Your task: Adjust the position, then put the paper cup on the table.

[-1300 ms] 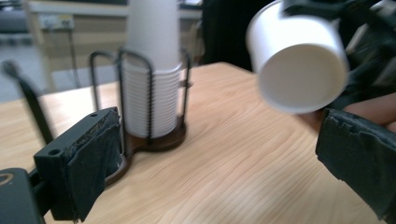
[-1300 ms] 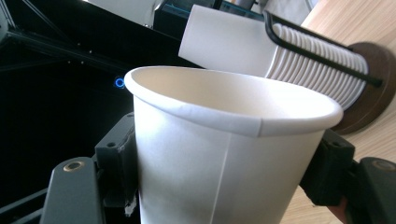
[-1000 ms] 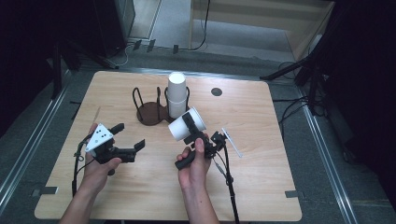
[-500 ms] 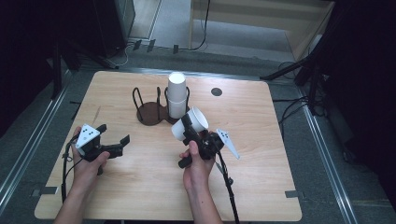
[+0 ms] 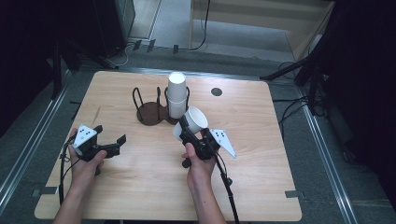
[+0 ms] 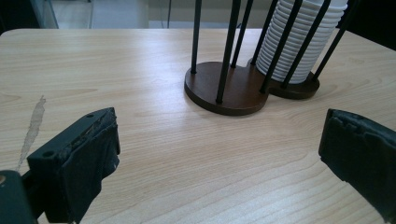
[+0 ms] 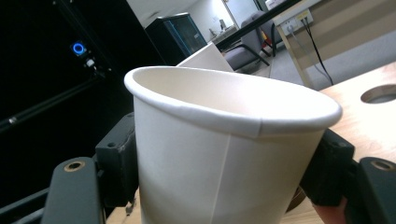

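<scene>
A white paper cup [image 5: 194, 120] is tilted above the middle of the wooden table [image 5: 261, 177], and my right gripper [image 5: 188, 131] is shut on it. In the right gripper view the cup [image 7: 224, 149] sits between the two dark pads [image 7: 119, 163], mouth upward. My left gripper [image 5: 112, 134] stands open near the front left of the table with nothing between its jaws. In the left gripper view its pads [image 6: 84, 163] stand wide apart over bare wood. A dark brown cup holder [image 5: 152, 112] with black wire posts holds a stack of white cups [image 5: 176, 93].
A round hole [image 5: 216, 92] is cut in the table at the back right. In the left gripper view the holder base [image 6: 229, 88] and the cup stack [image 6: 299, 42] stand straight ahead. Cables trail from both grippers toward the front edge.
My left gripper has moved to the left and lower, away from the table's middle, still open. The right gripper with the cup has stayed where it was.
</scene>
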A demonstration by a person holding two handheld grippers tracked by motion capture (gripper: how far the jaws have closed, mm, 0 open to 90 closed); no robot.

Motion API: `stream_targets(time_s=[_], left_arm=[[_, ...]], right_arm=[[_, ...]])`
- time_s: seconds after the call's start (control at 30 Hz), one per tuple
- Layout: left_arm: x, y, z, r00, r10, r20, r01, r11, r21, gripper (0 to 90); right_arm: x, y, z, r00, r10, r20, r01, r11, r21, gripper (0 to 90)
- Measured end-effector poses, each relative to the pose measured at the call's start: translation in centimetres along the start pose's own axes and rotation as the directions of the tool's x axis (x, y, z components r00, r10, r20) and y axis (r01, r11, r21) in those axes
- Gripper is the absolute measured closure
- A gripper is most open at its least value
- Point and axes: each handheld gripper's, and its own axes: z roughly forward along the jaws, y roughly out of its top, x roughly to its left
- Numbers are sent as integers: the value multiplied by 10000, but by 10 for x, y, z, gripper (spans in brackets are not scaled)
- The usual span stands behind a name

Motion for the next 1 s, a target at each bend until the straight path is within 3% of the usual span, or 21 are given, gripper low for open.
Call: stream_targets(time_s=[0.13, 0.3, 0.43, 0.53, 0.67, 0.83, 0.9, 1.0], left_arm=[[1, -2, 0, 10000, 12, -4, -12, 10000, 75, 0], [3, -6, 2, 9999, -111, -53, 112, 9998, 136, 0], [5, -9, 3, 9997, -233, -58, 234, 9996, 179, 0], [5, -11, 4, 9999, -110, -67, 112, 9996, 256, 0], [1, -16, 8, 9998, -58, -165, 61, 9998, 185, 0], [-1, -18, 10, 9996, 114, -274, -109, 9998, 178, 0], [-1, -18, 11, 9995, 74, -308, -69, 9998, 168, 0], [-1, -19, 11, 9994, 63, -331, -60, 9999, 91, 0]], right_arm=[[1, 0, 0, 9988, -486, 6, 486, 9988, -111, 272], [2, -1, 0, 9904, -1379, 97, 1381, 9903, -135, 272], [4, -1, 0, 9781, -2074, 163, 2077, 9780, -195, 272], [5, -1, 0, 9681, -2500, 187, 2504, 9679, -229, 272], [5, -1, 0, 9494, -3118, 377, 3130, 9492, -319, 272], [3, 1, 1, 9359, -3484, 524, 3503, 9361, -330, 269], [2, 2, 1, 9252, -3746, 605, 3769, 9257, -323, 269], [0, 3, 2, 9159, -3962, 646, 3986, 9167, -291, 269]])
